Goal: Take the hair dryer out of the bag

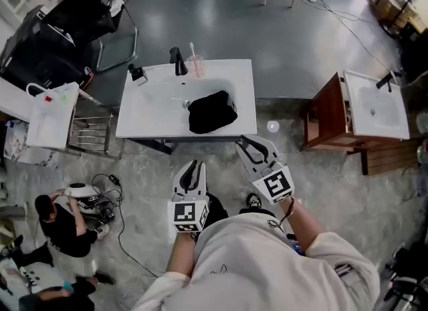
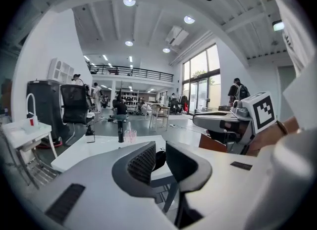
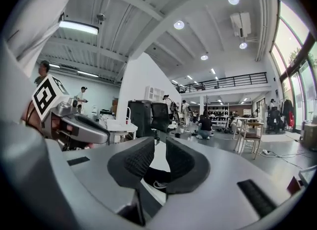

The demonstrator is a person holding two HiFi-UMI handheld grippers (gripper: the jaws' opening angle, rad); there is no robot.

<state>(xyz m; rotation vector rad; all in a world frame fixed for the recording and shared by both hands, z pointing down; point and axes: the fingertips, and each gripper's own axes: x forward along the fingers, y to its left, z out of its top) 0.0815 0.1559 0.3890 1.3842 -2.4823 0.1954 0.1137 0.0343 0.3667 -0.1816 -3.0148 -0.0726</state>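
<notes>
Approach: nothing extracted yet.
Left tongs (image 1: 192,165) and right tongs (image 1: 246,144) are hovering narrowly parted, empty, short of the black bag (image 1: 212,112) on the bench (image 1: 144,112).

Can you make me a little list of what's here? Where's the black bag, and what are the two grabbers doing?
bag: black bag, lying at the basin of the white sink
hair dryer: not visible
left gripper: in front of the sink, jaws slightly apart, nothing between them
right gripper: near the sink's front edge, jaws slightly apart, empty
also on sink: black faucet, pink cup
bag touched: no
</notes>
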